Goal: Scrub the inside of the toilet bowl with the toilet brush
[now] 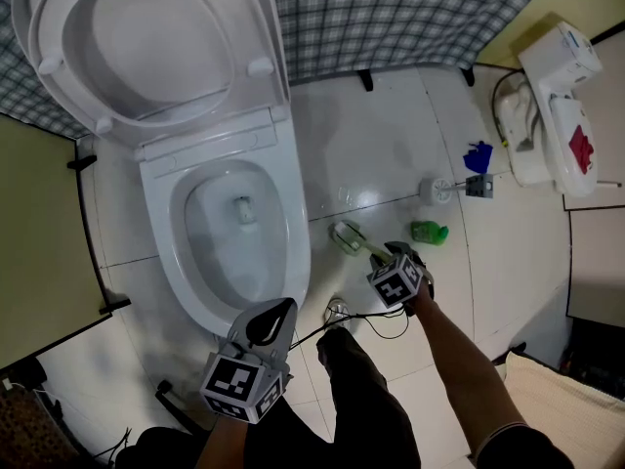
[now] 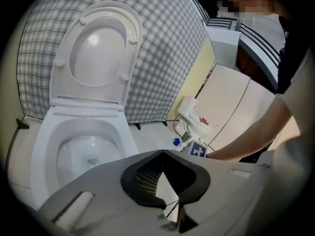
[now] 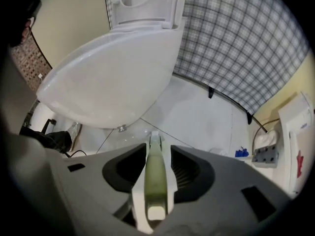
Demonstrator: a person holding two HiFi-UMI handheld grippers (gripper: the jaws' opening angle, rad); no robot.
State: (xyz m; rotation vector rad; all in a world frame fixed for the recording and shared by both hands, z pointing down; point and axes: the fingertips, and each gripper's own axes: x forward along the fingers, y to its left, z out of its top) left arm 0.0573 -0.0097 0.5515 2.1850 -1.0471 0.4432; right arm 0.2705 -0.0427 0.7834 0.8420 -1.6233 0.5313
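Note:
The white toilet (image 1: pixel 293 233) stands with lid and seat raised, water low in the bowl (image 2: pixel 83 151). The toilet brush (image 1: pixel 363 247), with a green and white handle (image 3: pixel 156 176), slants to the floor tiles right of the toilet's base. My right gripper (image 1: pixel 385 259) points steeply down with the handle lying between its jaws (image 3: pixel 157 146). The pads stand slightly off the handle, so the gripper is open. My left gripper (image 1: pixel 283 311) hovers at the bowl's front edge, its fingertips meeting with nothing between them (image 2: pixel 162 152).
On the floor to the right lie a green bottle (image 1: pixel 428 231), a white round tool (image 1: pixel 437 190) and a blue item (image 1: pixel 478 156). A white appliance (image 1: pixel 552 106) leans at the far right. A plaid curtain (image 1: pixel 391 18) hangs behind. A black cable (image 1: pixel 366 320) trails by the person's shoe.

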